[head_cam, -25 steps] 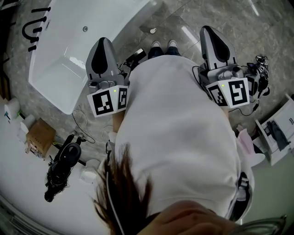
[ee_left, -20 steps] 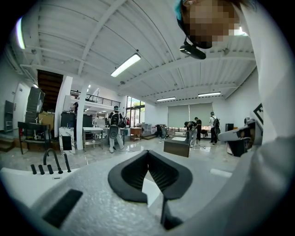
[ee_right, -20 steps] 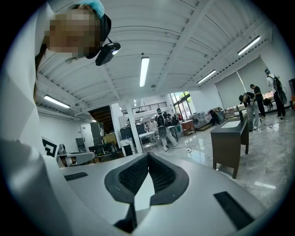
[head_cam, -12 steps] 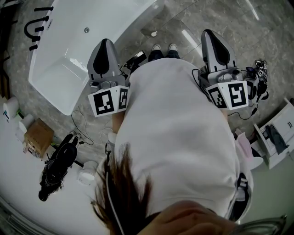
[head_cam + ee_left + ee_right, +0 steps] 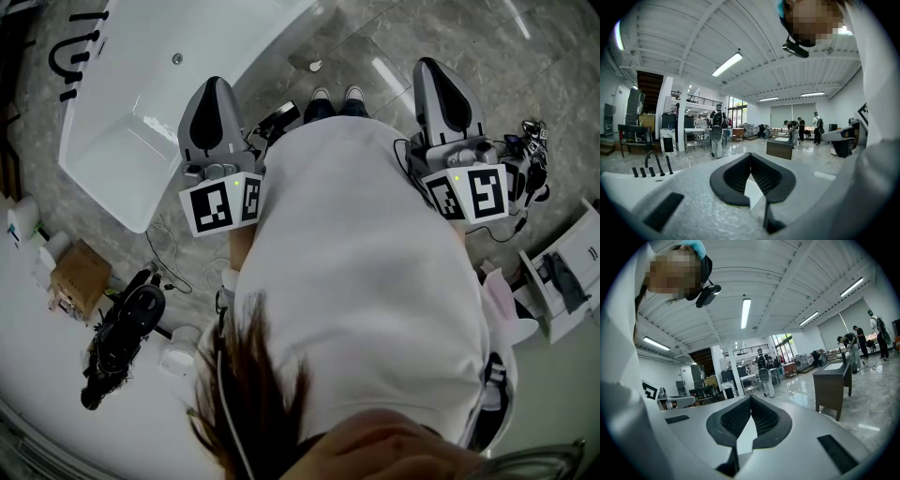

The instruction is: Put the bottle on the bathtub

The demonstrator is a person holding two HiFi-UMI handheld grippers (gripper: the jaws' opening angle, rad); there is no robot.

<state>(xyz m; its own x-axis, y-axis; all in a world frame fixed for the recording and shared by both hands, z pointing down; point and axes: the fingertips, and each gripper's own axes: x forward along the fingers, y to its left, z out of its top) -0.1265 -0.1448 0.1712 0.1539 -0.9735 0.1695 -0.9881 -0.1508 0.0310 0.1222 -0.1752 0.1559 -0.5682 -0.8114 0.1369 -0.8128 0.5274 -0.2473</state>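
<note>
Two grippers, the left gripper (image 5: 215,86) and the right gripper (image 5: 434,67), point forward at the person's sides. Each has its jaws closed tip to tip on nothing. No bottle shows in any view, so I cannot tell where it is. The bathtub (image 5: 98,187) lies ahead and left of the left gripper. Its rim looks narrow and glossy, so a bottle set off-centre there could tip into the basin. Loose cables (image 5: 167,251) behind the left gripper could snag a step.

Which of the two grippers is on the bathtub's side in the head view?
The left gripper: its tip overlaps the white bathtub's edge, while the right gripper hangs over bare stone floor.
</note>
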